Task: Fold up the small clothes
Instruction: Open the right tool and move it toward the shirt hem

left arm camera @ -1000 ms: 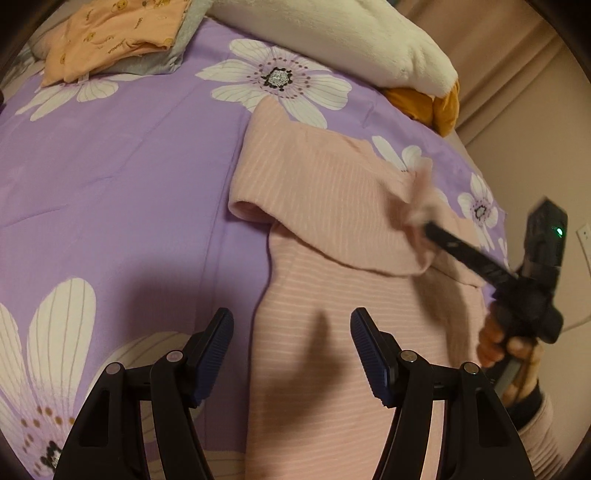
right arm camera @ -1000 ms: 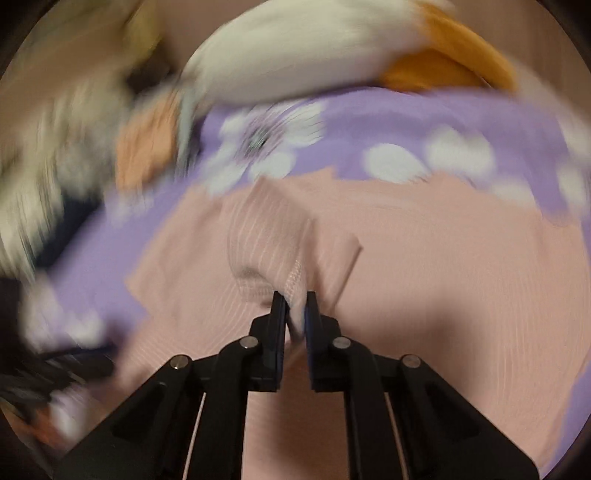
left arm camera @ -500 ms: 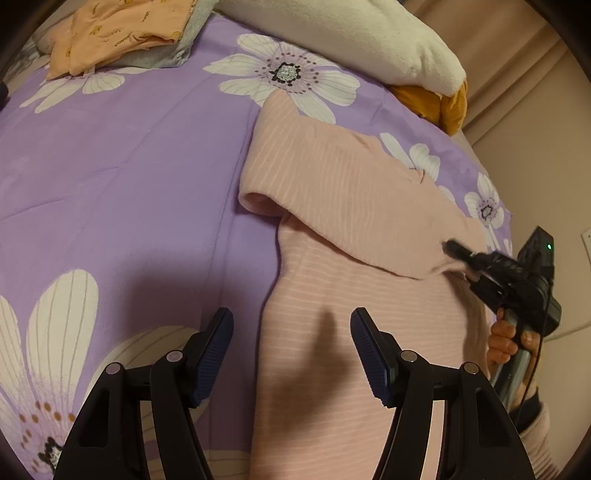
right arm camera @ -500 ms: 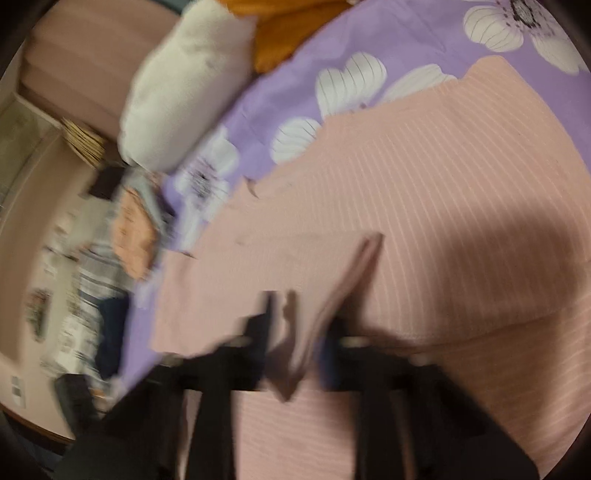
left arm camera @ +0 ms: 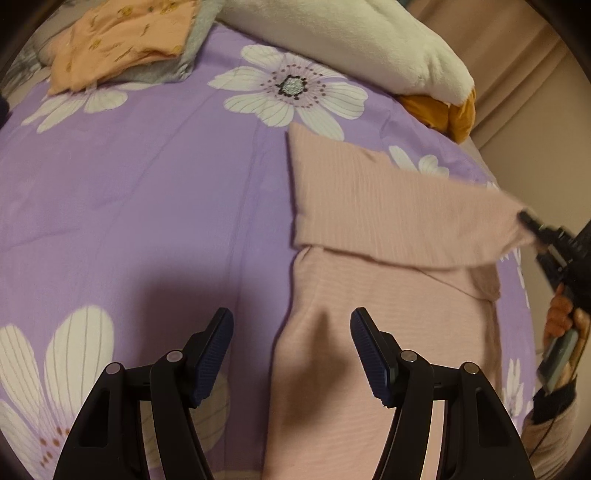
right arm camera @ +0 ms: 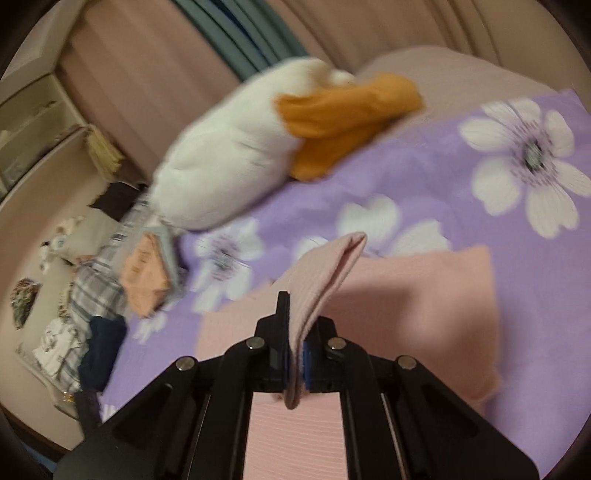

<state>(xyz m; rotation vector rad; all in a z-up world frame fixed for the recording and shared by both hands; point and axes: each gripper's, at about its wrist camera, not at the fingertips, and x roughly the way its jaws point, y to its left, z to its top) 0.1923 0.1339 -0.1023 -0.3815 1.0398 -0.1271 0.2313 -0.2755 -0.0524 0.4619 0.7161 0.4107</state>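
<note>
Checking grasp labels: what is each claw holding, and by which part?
Right claw pinches the pink garment by the edge of its folded-over flap. Left claw is open, holding nothing.

A bed with a purple flowered cover (left arm camera: 147, 192) fills the room's middle. Beige curtains (right arm camera: 155, 81) hang behind it, with a blue-grey strip (right arm camera: 236, 33) between them. A pale shelf (right arm camera: 33, 122) stands at the left wall. The light is dim and warm.

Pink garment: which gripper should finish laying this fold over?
Right. The right gripper is already shut on the pink garment's lifted flap. The left gripper hangs open above the lower part, holding nothing.
</note>
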